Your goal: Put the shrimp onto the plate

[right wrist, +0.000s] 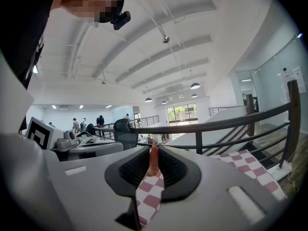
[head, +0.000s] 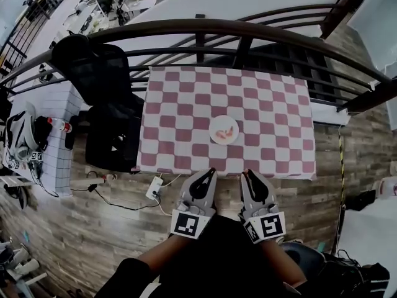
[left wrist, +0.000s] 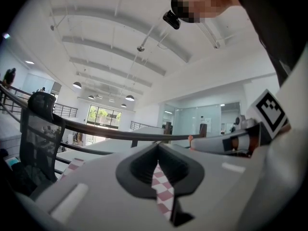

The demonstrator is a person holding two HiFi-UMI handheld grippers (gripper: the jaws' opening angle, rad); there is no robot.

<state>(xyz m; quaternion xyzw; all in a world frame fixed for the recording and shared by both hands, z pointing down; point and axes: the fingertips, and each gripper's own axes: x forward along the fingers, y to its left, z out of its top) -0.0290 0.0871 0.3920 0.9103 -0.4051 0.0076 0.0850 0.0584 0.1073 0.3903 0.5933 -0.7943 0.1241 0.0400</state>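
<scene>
A white plate (head: 214,124) sits near the middle of the pink-and-white checkered table (head: 186,98). The orange shrimp (head: 227,133) lies on it. My left gripper (head: 211,171) and right gripper (head: 245,172) hang side by side at the table's front edge, a short way in front of the plate. Both are shut and hold nothing. In the left gripper view, only a thin strip of checkered cloth shows through the slit of the left gripper (left wrist: 157,150). In the right gripper view, the shrimp (right wrist: 153,160) shows through the slit of the right gripper (right wrist: 153,150), farther off on the table.
A dark metal railing (head: 205,27) curves behind the table. A black chair (head: 99,73) and a black bag (head: 111,138) stand to the table's left. Farther left is a small table (head: 56,135) with gear. A white power strip (head: 154,188) lies on the wooden floor.
</scene>
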